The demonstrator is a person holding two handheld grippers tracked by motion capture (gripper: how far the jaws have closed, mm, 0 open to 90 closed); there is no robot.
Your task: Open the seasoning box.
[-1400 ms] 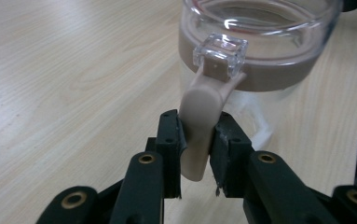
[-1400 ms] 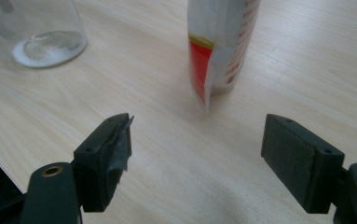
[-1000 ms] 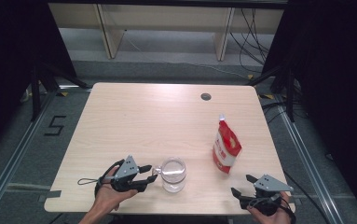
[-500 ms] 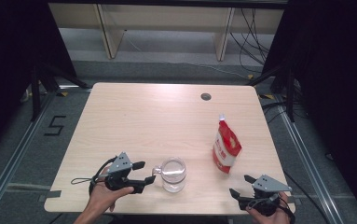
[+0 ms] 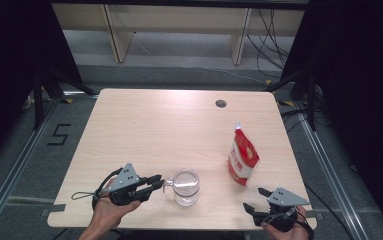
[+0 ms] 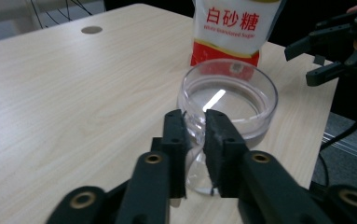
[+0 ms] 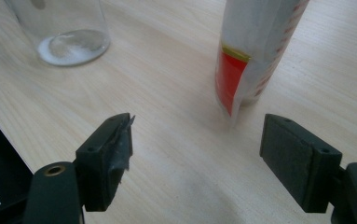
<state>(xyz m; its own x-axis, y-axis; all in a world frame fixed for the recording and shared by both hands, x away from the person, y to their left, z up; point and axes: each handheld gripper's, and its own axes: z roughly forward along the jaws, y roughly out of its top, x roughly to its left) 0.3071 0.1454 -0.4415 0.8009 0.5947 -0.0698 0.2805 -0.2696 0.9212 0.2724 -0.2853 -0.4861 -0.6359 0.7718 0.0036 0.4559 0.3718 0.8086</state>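
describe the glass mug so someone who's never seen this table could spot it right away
On the pale wooden table, look at the near edge, about midway along. The clear glass mug stands there, its handle between the left gripper's fingers. Unlike the red and white sugar pouch on its right, it is see-through and round.

On the table (image 5: 144, 125), near the front edge: mug (image 5: 186, 186), handle turned left toward the left gripper (image 5: 155, 184), jaws set on either side of that handle. Right of the mug and a little farther back, upright, the bag (image 5: 242, 158). At the front right corner, in front of the bag, the right gripper (image 5: 257, 199). Far back, right of centre, a hole (image 5: 221, 103) in the tabletop.
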